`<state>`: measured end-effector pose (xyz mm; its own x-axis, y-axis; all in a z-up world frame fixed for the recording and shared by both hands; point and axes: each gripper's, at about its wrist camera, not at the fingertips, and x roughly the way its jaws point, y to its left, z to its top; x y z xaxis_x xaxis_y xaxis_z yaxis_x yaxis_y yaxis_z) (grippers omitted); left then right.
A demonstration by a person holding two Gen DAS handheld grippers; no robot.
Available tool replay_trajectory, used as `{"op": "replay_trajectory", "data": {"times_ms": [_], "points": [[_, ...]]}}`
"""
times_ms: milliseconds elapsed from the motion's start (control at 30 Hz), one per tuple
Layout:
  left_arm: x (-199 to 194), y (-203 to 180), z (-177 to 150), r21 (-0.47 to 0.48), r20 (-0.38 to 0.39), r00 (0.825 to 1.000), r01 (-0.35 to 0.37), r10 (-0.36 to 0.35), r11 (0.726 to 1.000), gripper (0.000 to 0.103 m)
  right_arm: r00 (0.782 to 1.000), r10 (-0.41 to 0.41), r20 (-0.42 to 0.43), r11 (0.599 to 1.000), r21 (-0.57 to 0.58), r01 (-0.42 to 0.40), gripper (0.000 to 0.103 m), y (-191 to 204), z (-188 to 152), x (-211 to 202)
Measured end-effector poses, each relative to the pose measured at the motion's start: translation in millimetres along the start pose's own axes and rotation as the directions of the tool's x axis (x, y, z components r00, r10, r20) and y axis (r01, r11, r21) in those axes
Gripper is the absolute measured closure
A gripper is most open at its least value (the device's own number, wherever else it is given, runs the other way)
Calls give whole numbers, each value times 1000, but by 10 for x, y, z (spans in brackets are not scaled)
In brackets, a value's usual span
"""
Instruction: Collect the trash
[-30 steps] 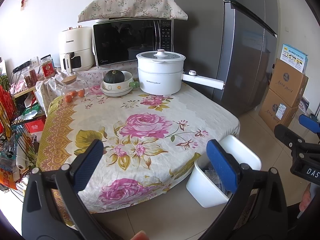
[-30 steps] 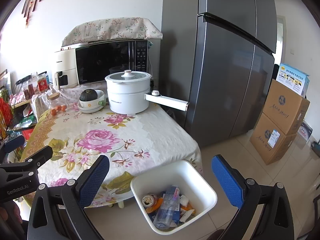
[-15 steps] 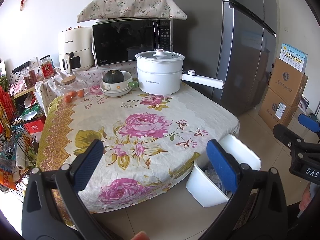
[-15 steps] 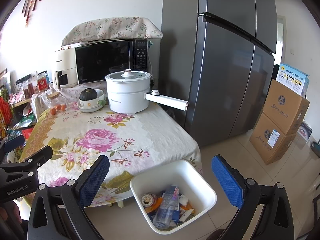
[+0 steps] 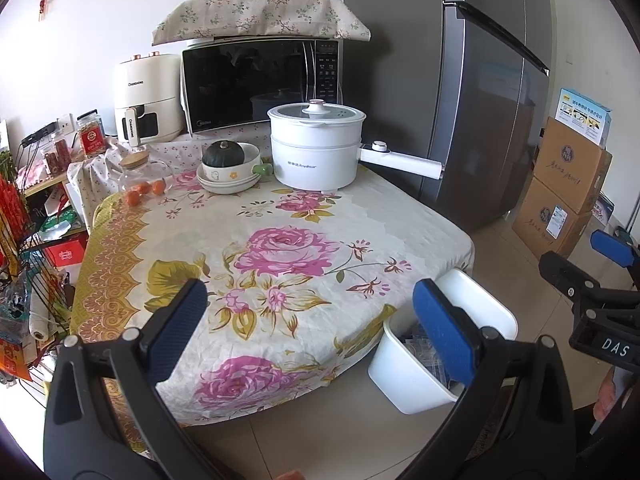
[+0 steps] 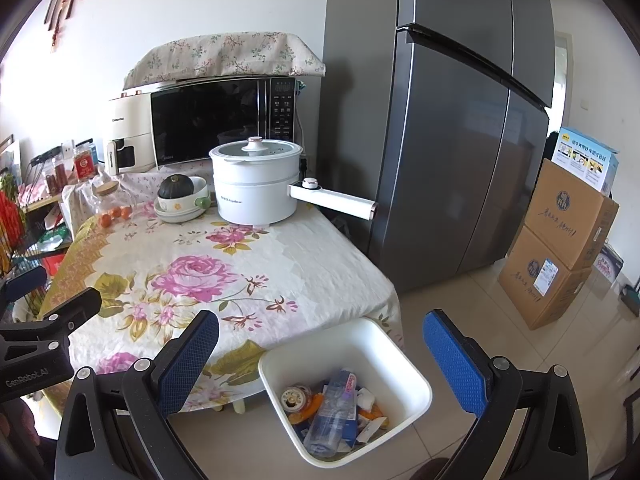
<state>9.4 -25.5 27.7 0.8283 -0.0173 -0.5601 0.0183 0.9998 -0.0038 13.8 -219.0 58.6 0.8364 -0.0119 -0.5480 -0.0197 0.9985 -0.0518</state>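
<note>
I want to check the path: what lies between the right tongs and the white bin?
Nothing: in the right wrist view, the open right tongs hover directly above the white bin.

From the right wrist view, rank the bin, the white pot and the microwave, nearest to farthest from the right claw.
1. Bin: on the floor just under the right claw, at the table's corner.
2. White pot: at the table's far side.
3. Microwave: behind the pot, by the wall.

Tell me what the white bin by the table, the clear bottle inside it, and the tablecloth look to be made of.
White bin: likely plastic, smooth and semi-glossy, with thin walls and rounded corners.
Clear bottle: probably thin plastic, see-through, with a printed label.
Tablecloth: looks like woven fabric, matte, floral print, creased and draping over the edge.
</note>
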Motion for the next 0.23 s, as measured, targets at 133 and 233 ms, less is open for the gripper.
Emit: {"op": "replay_trajectory", "data": {"times_ms": [133, 233], "points": [[-46, 17, 10, -19, 11, 1000, 14, -13, 1000, 1, 1000, 2, 0, 1000, 0, -2, 0, -3, 1, 3], [-48, 8, 11, -13, 13, 1000, 23, -23, 1000, 1, 1000, 4, -3, 1000, -2, -4, 0, -7, -7, 9]]}}
